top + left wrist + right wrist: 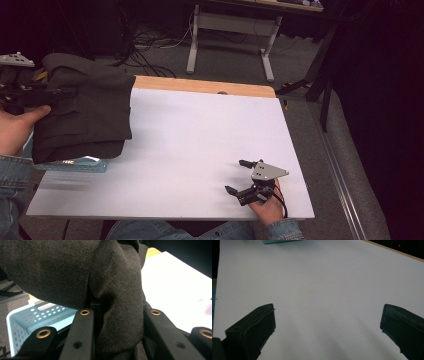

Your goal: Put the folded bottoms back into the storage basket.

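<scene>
The dark folded garment [85, 112] is hanging in the air at the left edge of the surface [200, 145], lifted clear of it and draping down over a light blue perforated basket [75, 165] that is sitting just beneath it. In the left gripper view the cloth [82, 277] is bunching into a thick fold that is running down between the two black arms, so the left tongs [47, 95] are clenching on the garment, gripping it by a gathered ridge and not by a flat edge. That hold is probably letting the rest of the fabric fall in loose layers while the person's left hand [15, 127] is carrying it, and the basket [32, 317] below suggests the garment is either going into it or coming out of it; which one I cannot tell.

Well apart, near the front right corner of the surface, the right tongs [239, 176] are resting low with the person's right hand behind them. Their jaws are standing wide and released, with nothing but bare white surface [324, 290] between them, seemingly waiting to help spread or fold the cloth.
</scene>
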{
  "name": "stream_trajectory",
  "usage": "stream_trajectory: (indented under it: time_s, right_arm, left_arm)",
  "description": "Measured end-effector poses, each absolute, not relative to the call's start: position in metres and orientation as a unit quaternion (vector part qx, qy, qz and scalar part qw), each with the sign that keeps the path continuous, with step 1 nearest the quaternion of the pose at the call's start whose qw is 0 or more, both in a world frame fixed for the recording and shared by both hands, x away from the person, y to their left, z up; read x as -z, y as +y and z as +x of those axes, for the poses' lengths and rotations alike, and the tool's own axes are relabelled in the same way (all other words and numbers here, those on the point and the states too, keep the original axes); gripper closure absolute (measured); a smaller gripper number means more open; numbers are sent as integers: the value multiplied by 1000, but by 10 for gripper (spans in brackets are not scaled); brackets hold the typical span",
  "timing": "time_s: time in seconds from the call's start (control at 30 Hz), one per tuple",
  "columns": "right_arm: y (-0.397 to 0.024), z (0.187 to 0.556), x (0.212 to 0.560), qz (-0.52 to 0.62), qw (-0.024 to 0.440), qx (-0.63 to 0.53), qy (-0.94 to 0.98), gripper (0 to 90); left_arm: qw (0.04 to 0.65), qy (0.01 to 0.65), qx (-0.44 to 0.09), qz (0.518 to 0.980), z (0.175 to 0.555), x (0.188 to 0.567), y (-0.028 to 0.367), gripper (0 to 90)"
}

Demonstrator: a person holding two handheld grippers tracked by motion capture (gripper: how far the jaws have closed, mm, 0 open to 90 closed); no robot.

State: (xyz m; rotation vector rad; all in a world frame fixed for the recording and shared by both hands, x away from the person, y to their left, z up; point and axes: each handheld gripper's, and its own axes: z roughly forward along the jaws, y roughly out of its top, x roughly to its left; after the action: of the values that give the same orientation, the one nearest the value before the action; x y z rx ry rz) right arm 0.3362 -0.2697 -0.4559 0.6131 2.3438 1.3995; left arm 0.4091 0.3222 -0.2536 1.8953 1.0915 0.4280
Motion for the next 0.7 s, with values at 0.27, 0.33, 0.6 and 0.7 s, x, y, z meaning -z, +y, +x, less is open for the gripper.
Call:
stream_trajectory:
  time_s: [0.27, 0.33, 0.6, 0.7]
  right_arm:
    - [-270, 336, 456, 216, 171, -492, 826, 5]
    - [-270, 336, 456, 216, 171, -492, 826, 5]
    - [-269, 336, 456, 216, 171, -492, 826, 5]
    - [-269, 336, 456, 215, 171, -491, 827, 5]
  left_arm:
    - [427, 450, -169, 766, 412, 260, 334, 719]
    - [421, 453, -163, 768, 414, 263, 339, 718]
    - [411, 460, -148, 773, 425, 277, 347, 715]
    - [407, 463, -142, 774, 430, 282, 350, 713]
